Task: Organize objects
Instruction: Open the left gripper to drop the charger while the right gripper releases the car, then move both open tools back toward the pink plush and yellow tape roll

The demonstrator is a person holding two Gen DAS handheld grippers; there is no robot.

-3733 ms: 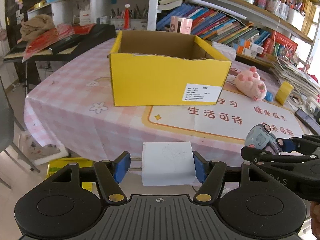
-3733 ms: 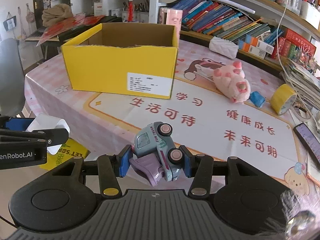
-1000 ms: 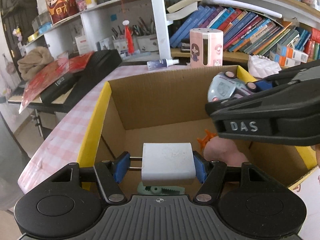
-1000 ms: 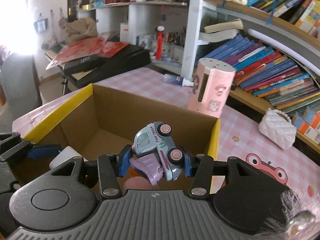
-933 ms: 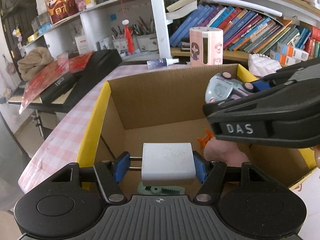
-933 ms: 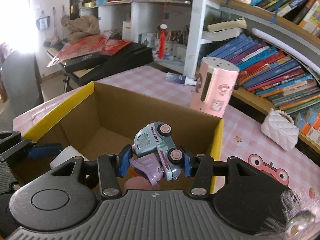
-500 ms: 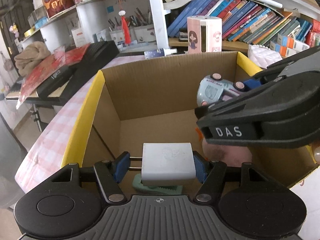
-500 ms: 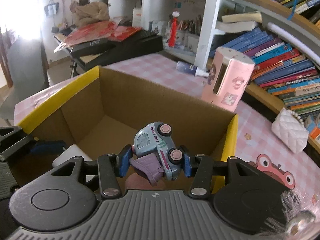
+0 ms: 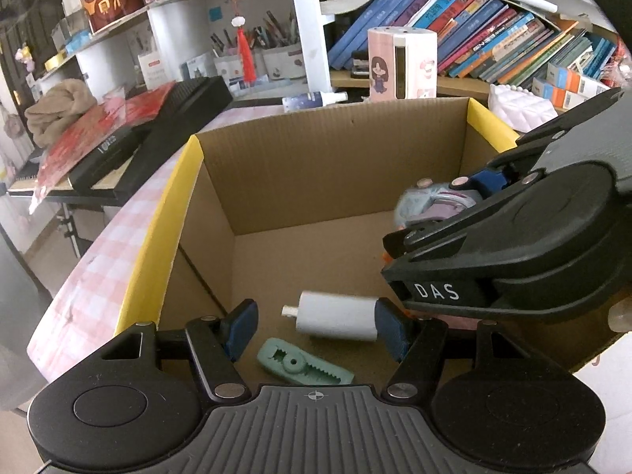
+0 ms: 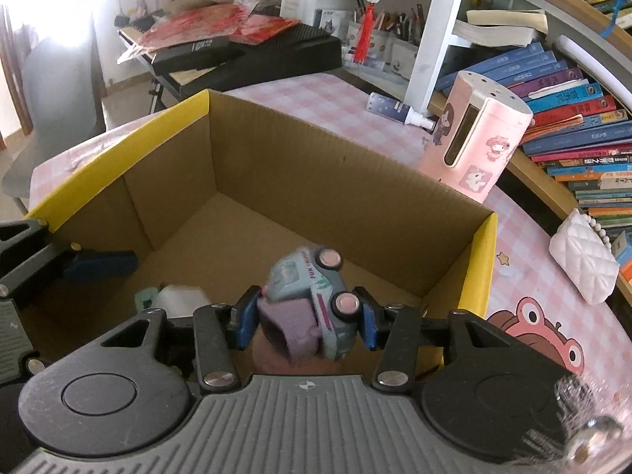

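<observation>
Left tongs (image 9: 316,326): standing wide; white charger (image 9: 335,316) lying free.
Right tongs (image 10: 302,322): gripping toy truck (image 10: 312,300); you are lowering it gently into yellow box (image 10: 245,181).

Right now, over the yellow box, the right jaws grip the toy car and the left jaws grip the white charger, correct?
No: in the left wrist view the left gripper is open, the white charger loose between its jaws, clear of one pad. The right gripper does grip the toy car.

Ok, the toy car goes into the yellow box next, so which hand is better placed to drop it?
Right: the right gripper holds the toy car over the open yellow box.
</observation>
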